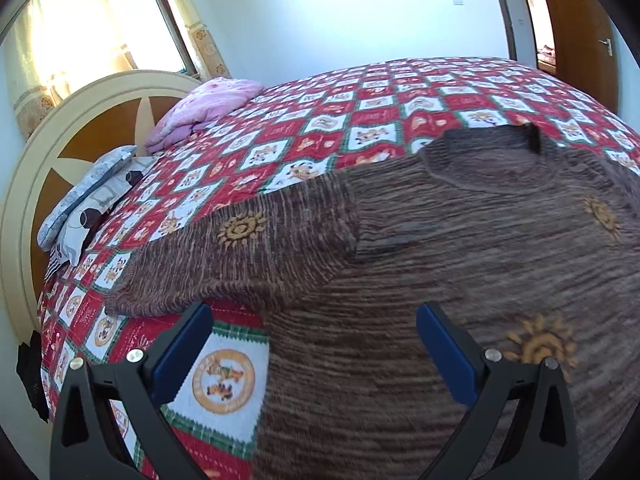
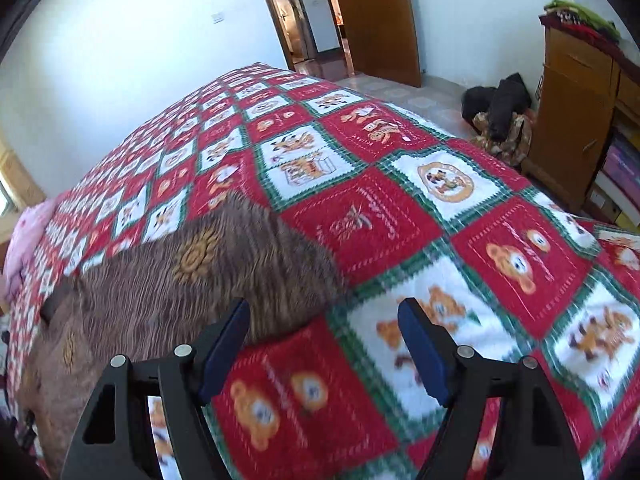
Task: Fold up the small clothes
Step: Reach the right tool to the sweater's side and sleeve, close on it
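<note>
A brown striped knit top (image 1: 440, 264) with gold sun motifs lies flat on the red, white and green patchwork bedspread (image 1: 320, 120). One short sleeve (image 1: 248, 256) spreads to the left. My left gripper (image 1: 314, 322) is open and empty, just above the top's left side below that sleeve. In the right wrist view the top (image 2: 192, 280) lies at the left with its other sleeve (image 2: 288, 272) near my left finger. My right gripper (image 2: 324, 320) is open and empty, over the bedspread (image 2: 480, 240) just right of that sleeve.
A folded pink quilt (image 1: 204, 112) and grey pillows (image 1: 88, 200) lie by the cream headboard (image 1: 48, 152). A wooden door (image 2: 372, 16) stands open beyond the bed. A wooden cabinet (image 2: 580, 112) and dark bags (image 2: 500, 116) stand on the floor at right.
</note>
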A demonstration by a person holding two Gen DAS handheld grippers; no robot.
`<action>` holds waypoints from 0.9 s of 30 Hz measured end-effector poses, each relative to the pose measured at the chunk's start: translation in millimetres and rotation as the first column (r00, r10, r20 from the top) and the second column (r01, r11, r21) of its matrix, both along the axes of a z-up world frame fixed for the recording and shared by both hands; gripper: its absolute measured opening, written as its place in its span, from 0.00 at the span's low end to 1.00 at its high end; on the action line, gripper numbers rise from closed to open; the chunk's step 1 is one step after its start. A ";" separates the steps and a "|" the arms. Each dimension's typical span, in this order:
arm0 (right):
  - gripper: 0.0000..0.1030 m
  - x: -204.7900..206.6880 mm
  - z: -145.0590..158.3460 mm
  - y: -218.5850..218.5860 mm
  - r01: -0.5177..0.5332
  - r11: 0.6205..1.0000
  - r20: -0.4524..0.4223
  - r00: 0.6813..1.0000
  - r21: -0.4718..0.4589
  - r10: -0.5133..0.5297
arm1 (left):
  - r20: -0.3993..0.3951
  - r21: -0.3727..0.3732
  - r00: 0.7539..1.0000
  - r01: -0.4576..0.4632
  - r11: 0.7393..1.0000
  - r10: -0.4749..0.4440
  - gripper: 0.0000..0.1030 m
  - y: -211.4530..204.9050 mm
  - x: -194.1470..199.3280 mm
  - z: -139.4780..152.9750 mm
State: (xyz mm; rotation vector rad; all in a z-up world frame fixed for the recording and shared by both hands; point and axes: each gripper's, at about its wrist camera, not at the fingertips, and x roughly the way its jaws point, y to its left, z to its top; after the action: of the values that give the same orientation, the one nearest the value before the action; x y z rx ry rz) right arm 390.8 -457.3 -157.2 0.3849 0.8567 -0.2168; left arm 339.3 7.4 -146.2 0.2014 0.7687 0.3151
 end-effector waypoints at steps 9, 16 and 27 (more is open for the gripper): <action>0.27 25.7 -11.1 15.8 -0.043 0.993 -0.030 0.999 -0.110 0.040 | -0.028 0.005 0.998 -0.057 0.998 0.057 1.00 13.7 24.4 -11.4; 0.10 27.1 17.5 34.2 -0.067 0.986 0.020 0.997 -0.153 0.071 | -0.048 -0.042 0.997 -0.064 0.997 0.062 1.00 20.2 28.3 -17.9; 0.10 37.0 105.5 174.6 -0.272 0.905 0.193 0.918 -0.326 0.345 | -0.052 -0.081 0.997 -0.056 0.995 0.052 1.00 24.2 28.7 -23.1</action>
State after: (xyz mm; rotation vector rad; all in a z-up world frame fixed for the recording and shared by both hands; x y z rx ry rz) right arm 427.9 -282.7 -51.8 -0.0096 0.6155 0.0044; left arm 368.0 31.6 -169.3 0.1116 0.8361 0.3298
